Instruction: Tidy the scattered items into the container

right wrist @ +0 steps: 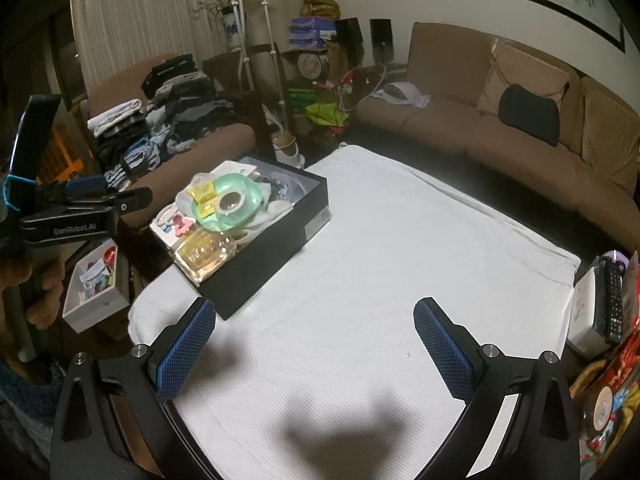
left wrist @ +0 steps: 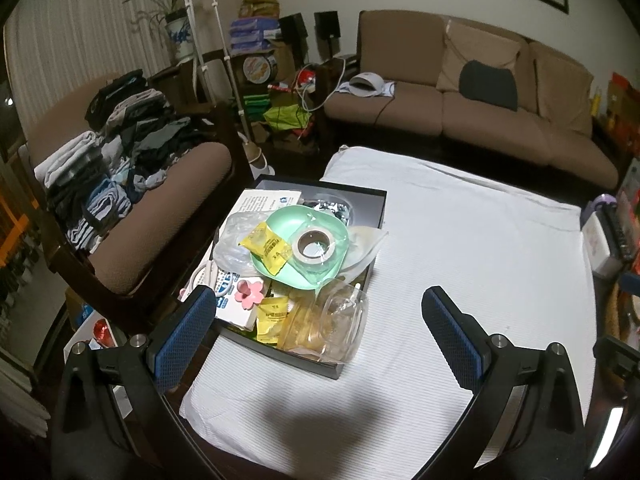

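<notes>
A black box point(left wrist: 362, 364) point(right wrist: 280, 252) sits at the left edge of the white cloth point(left wrist: 460, 260) point(right wrist: 380, 260). It is heaped with a green plate point(left wrist: 320, 268) point(right wrist: 252, 196), a tape roll point(left wrist: 314, 245) point(right wrist: 231, 201), yellow packets point(left wrist: 269, 249), a pink flower clip point(left wrist: 250, 290) and a clear cup point(left wrist: 340, 320) point(right wrist: 204, 252). My left gripper point(left wrist: 316, 320) is open with nothing between its fingers, just short of the box's near end. My right gripper point(right wrist: 314, 334) hangs open over bare cloth. The left gripper's body point(right wrist: 80, 208) shows at the far left of the right wrist view.
An armchair point(left wrist: 132, 240) stacked with folded clothes stands left of the box. A brown sofa point(left wrist: 480, 112) runs along the back. A small white box of bits point(right wrist: 96, 284) sits low on the left. Remote controls and boxes point(right wrist: 604, 304) crowd the right edge.
</notes>
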Tool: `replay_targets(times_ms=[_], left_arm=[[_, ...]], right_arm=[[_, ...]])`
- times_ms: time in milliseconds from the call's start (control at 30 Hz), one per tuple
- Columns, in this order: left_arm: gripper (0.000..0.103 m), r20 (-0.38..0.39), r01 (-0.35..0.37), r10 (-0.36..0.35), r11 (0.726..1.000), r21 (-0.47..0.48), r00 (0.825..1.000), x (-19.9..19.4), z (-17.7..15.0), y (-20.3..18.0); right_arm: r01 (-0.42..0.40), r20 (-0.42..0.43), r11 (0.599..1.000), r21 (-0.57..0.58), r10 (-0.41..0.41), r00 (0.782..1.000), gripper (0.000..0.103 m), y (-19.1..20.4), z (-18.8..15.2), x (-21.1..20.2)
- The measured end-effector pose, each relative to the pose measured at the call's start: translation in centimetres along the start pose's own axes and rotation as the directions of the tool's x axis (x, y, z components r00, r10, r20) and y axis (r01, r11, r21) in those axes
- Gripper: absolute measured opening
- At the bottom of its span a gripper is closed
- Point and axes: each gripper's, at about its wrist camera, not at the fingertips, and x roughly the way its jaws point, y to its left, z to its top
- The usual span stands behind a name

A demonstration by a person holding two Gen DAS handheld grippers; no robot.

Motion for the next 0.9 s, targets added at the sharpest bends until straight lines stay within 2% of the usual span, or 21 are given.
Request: replay_targets(times_ms=[533,900], left_arm=[[0.103,-0.007,-0.011,0.011,0.999,0.033,1.0,0.6,0.2,-1.0],[0.103,-0.009,-0.011,0.012,0.998,0.06,1.0,0.8,0.2,-2.3]], right_arm=[[-0.022,-0.009,0.999,0.027,0.022,1.0,0.102,-1.5,-0.7,1.3],[-0.019,0.0,0.999,0.043,0.019,1.0,0.102,-2.3,-0.9,0.7]])
